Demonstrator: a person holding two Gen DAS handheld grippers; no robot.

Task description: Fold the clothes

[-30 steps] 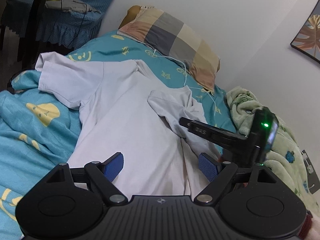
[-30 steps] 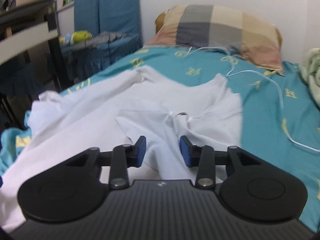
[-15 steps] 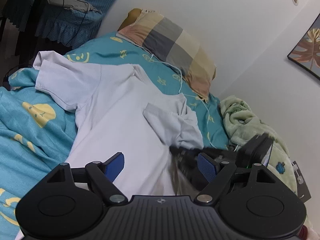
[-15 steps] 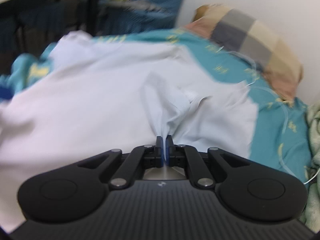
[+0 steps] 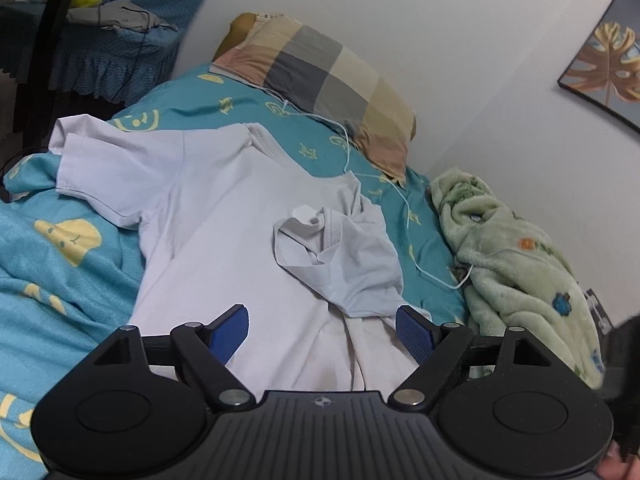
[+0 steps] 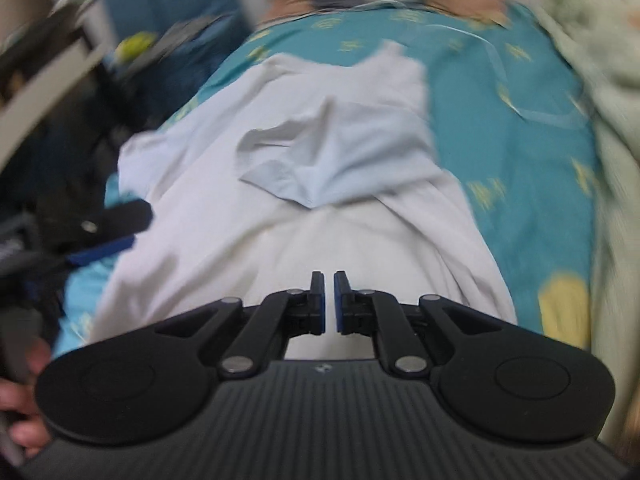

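Observation:
A white T-shirt lies spread on the teal bed. Its right sleeve is folded inward onto the chest; its left sleeve lies flat, spread out. My left gripper is open and empty, hovering over the shirt's lower part. In the blurred right wrist view the shirt fills the middle and the folded sleeve lies ahead. My right gripper has its jaws nearly together with a thin gap and nothing between them, above the shirt's lower part. The left gripper shows at that view's left edge.
A checked pillow lies at the head of the bed. A white cable runs across the teal sheet. A green fleece blanket is bunched at the right by the wall. A blue-covered table stands at the far left.
My right gripper let go of the folded sleeve, which now lies on the chest, and pulled back toward the shirt's lower part. My left gripper stayed open and shifted slightly.

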